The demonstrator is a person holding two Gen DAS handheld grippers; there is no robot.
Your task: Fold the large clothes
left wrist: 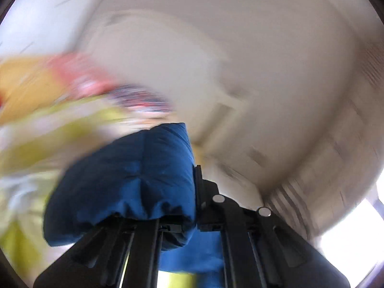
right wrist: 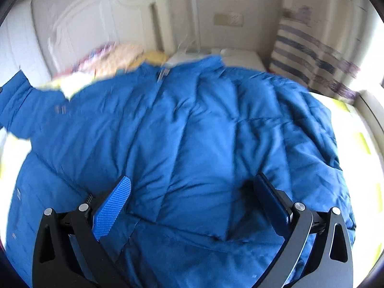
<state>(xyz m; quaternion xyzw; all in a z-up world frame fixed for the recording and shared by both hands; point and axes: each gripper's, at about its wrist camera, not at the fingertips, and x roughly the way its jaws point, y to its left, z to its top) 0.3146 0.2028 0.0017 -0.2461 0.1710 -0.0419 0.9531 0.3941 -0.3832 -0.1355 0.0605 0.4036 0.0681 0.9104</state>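
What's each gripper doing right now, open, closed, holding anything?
Left gripper: closed on a bunched part of the blue puffer jacket.
Right gripper: jaws wide open above the jacket, holding nothing.

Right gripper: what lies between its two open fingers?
In the right wrist view, only the blue padded jacket lies between the right gripper's spread fingers; its quilted fabric fills the gap.

Light: bright daylight, blown out white at lower right of the left wrist view
Blur: heavy motion smear behind the blue jacket [left wrist: 124, 180]
Edges: fisheye bending, dark vignette corners
Shadows: soft creases across jacket quilting
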